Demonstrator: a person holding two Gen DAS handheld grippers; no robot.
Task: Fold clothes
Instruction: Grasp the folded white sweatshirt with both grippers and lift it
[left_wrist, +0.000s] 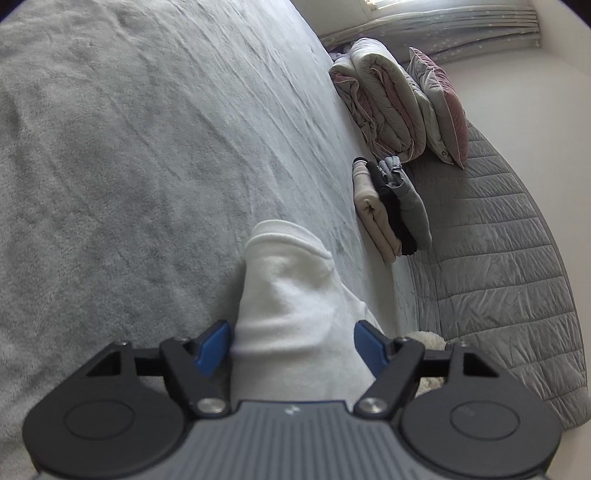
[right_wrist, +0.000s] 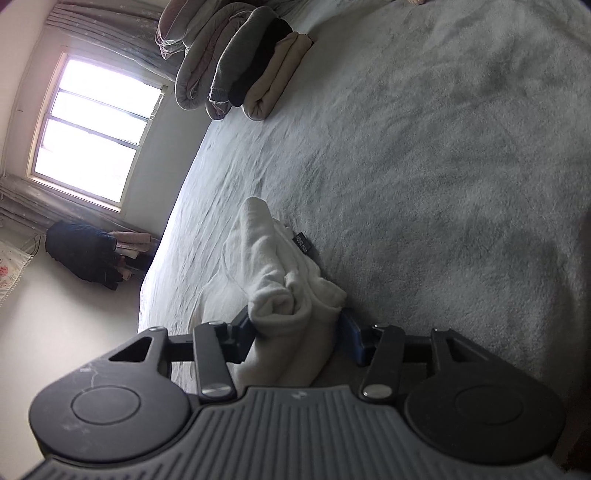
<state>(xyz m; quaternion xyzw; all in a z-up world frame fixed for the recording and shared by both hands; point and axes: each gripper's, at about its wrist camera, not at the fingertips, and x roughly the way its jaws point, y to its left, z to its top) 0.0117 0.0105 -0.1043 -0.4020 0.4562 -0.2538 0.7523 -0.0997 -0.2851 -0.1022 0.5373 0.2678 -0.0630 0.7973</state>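
Note:
A white fleece garment (left_wrist: 291, 306) lies folded into a thick bundle on the grey bed blanket (left_wrist: 147, 147). My left gripper (left_wrist: 293, 349) has its blue pads on both sides of one end of the bundle and is shut on it. In the right wrist view the same white garment (right_wrist: 280, 273) shows a rolled end and a small black label (right_wrist: 303, 243). My right gripper (right_wrist: 297, 332) is shut on that end, blue pads pressing the cloth from both sides.
A stack of folded clothes, beige, black and grey (left_wrist: 391, 210), sits at the bed's far edge, also in the right wrist view (right_wrist: 258, 62). A rolled duvet (left_wrist: 384, 103) and pillow (left_wrist: 439, 107) lie beyond. A quilted grey mat (left_wrist: 498, 277), a window (right_wrist: 92, 133) and a dark bag (right_wrist: 85, 254) border the bed.

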